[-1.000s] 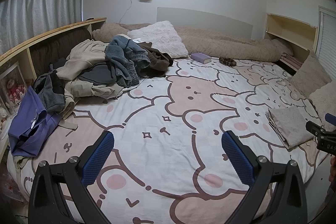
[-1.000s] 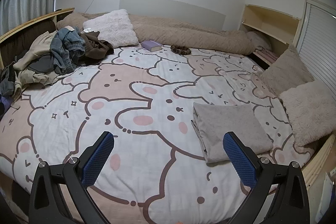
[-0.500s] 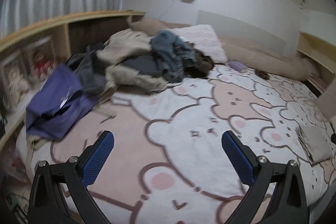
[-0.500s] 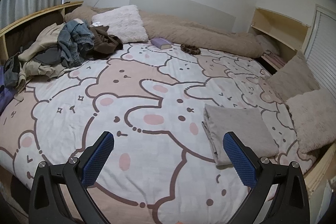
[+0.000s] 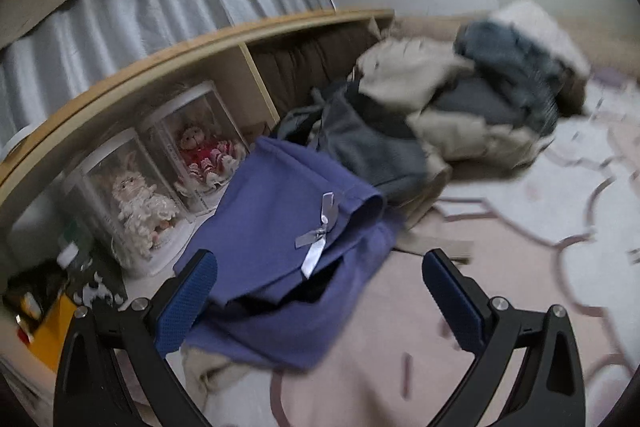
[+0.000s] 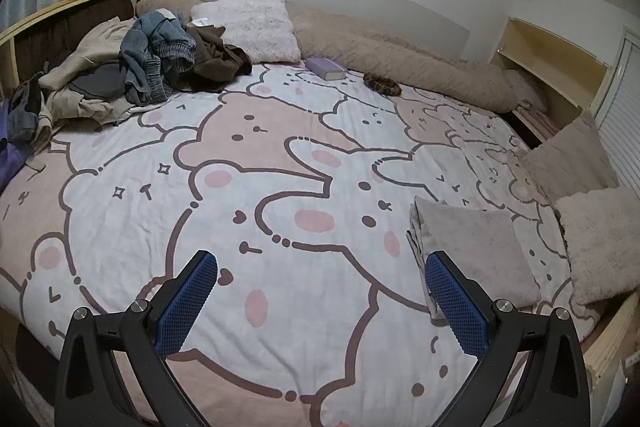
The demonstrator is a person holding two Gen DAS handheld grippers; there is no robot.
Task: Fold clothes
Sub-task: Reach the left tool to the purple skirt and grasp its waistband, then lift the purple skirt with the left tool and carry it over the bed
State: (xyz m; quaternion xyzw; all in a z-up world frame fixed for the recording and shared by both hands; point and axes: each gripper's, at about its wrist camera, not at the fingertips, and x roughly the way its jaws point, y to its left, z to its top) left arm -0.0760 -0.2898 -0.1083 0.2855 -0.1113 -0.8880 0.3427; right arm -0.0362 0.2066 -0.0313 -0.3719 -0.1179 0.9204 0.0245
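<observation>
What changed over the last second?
The left gripper swung left and closed in on the purple garment, jaws open, nothing grasped. The right gripper drifted slightly, still open over the bedspread. Clothes pile and folded grey item unmoved.

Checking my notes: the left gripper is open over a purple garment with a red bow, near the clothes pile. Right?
Not quite: the bow is silvery white, not red, as the left wrist view shows. The left gripper is open over the purple garment, near the clothes pile.
</observation>
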